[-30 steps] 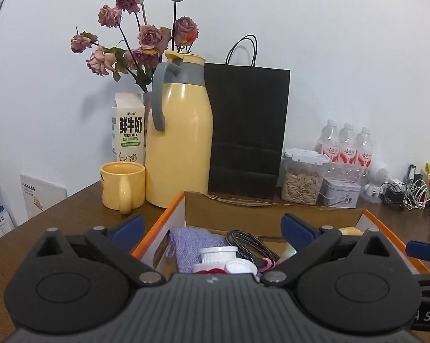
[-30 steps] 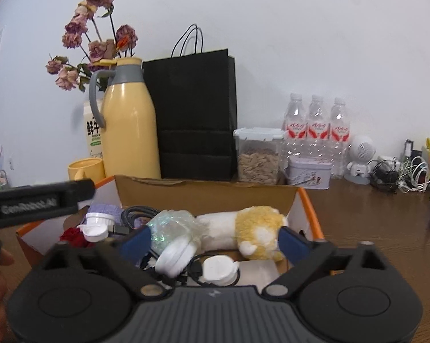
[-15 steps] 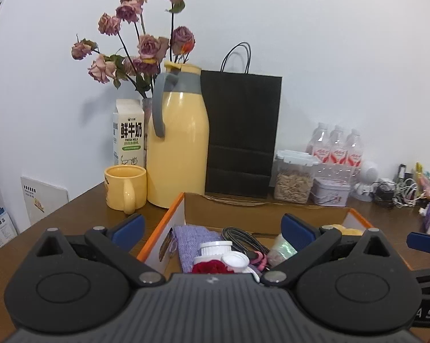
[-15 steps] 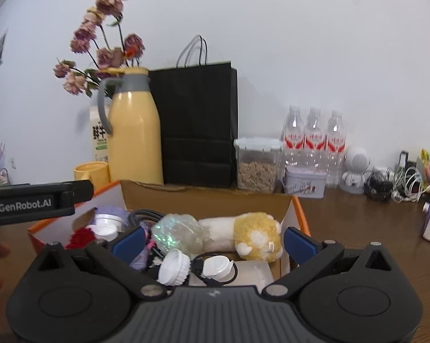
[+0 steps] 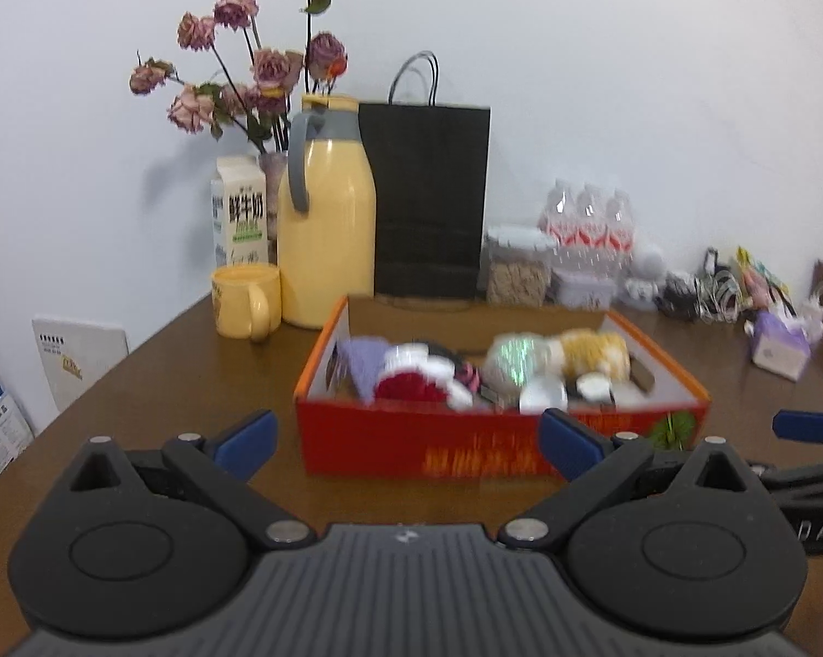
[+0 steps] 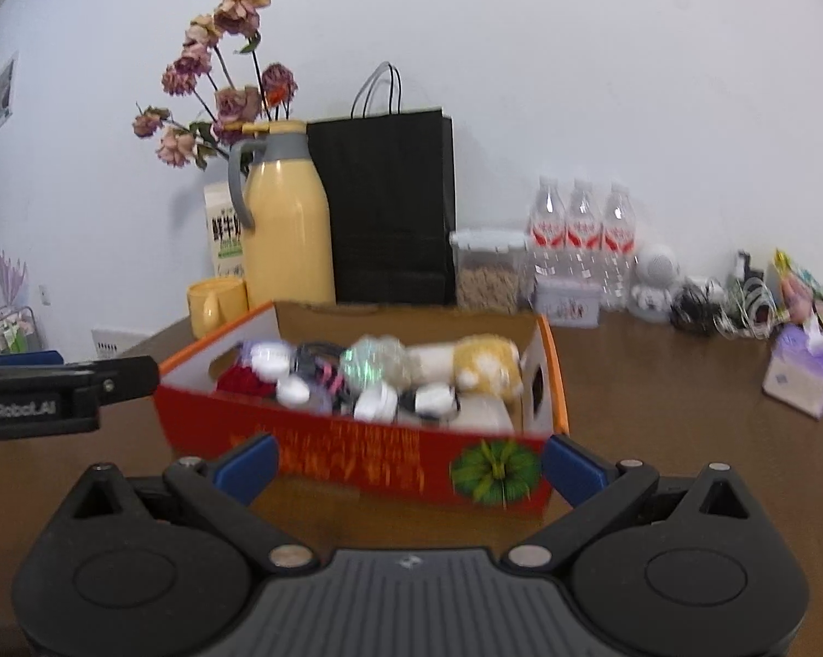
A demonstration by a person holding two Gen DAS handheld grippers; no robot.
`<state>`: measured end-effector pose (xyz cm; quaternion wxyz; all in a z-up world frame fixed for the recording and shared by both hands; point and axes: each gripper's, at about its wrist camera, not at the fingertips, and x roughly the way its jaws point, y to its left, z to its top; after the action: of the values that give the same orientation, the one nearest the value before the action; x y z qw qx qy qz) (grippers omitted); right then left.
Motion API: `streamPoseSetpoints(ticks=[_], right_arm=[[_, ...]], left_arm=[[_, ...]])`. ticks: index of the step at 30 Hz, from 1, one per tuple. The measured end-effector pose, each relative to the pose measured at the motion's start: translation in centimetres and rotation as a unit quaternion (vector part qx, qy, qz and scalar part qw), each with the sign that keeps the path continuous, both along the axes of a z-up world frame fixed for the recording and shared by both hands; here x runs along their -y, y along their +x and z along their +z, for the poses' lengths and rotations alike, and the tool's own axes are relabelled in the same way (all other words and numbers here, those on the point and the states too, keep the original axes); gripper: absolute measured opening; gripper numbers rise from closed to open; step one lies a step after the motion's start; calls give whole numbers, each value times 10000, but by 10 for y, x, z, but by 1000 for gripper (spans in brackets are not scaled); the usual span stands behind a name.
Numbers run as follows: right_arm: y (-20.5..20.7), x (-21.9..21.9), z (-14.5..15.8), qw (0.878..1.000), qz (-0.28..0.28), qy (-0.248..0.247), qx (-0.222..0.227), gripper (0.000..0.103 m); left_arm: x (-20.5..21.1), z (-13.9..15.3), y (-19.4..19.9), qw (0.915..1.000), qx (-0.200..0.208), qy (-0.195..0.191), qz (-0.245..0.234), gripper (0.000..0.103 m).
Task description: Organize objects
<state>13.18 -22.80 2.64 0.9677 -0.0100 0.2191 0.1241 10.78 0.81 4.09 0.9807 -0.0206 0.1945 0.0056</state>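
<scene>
The box [image 5: 499,446] sits mid-frame on the table [image 5: 192,383], long axis running left-right, full of small items. Left gripper [image 5: 406,441] and right gripper [image 6: 408,462] both spread wide, holding nothing.

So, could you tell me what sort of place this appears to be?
Probably an office break corner or a home room: a wooden table against a white wall, holding a yellow thermos jug, a milk carton and bottled water.

Cardboard box [image 5: 466,446] w/ glossy red print; dark smooth wood table [image 5: 192,372]; matt black paper bag [image 5: 430,197]; glossy jug [image 5: 326,241].
</scene>
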Motion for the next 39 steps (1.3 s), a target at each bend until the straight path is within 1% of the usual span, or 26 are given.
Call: streamPoseSetpoints(ticks=[6,12,39], right_arm=[[-22,3,-11,9995,10,-13,-314,103],[-34,1,-14,9992,46,-29,-396,103],[-39,1,-12,9992,40,-31,-396,103]], left_arm=[[-4,-16,-26,9994,-330,-45,-76,103],[-5,-23,-36,9986,-505,-64,-117,103],[-4,-22,-38,9988,-476,-61,-96,103]])
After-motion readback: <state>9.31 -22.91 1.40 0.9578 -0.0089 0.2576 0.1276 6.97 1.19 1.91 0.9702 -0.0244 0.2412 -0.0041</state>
